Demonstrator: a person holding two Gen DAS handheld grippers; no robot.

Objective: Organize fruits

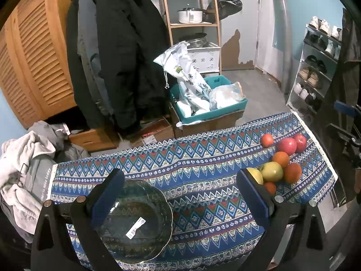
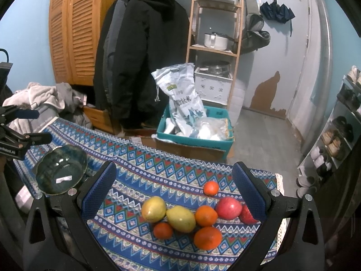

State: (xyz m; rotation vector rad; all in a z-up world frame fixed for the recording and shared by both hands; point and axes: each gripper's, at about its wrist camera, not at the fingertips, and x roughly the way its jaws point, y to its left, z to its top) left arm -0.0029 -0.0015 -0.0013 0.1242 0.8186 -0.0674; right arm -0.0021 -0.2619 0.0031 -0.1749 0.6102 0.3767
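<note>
Eight fruits lie clustered on the patterned tablecloth (image 2: 158, 176) at its right end: two yellow-green mangoes (image 2: 154, 209) touching side by side, four oranges (image 2: 206, 215) around them, with one orange (image 2: 211, 188) set a little apart toward the far edge, and two red apples (image 2: 228, 208) at the right. One apple is partly hidden behind the right gripper's finger (image 2: 249, 194).

Writing: glass bowl (image 1: 137, 221) carries a white barcode sticker (image 1: 136, 228) on its inner floor; digits too small to read. Grey garment (image 1: 42, 180) left of the table shows white lettering, "nice today" legible, the rest unclear. White sack (image 2: 180, 99) in the teal crate (image 2: 196, 140) bears a green logo and large Chinese characters; only the last, 米, reads clearly.

Left gripper (image 1: 180, 194): jaws spread wide, nothing between them, hovering over the left half of the table. The bowl sits under and just beside its left finger (image 1: 108, 196); contact cannot be determined. The fruits lie beyond its right finger (image 1: 253, 198).

Right gripper (image 2: 173, 192): released, jaws wide apart, angled down above the fruit cluster, the fruits framed between its fingers, none gripped. The bowl stands well apart, at the left end of the table.
</note>
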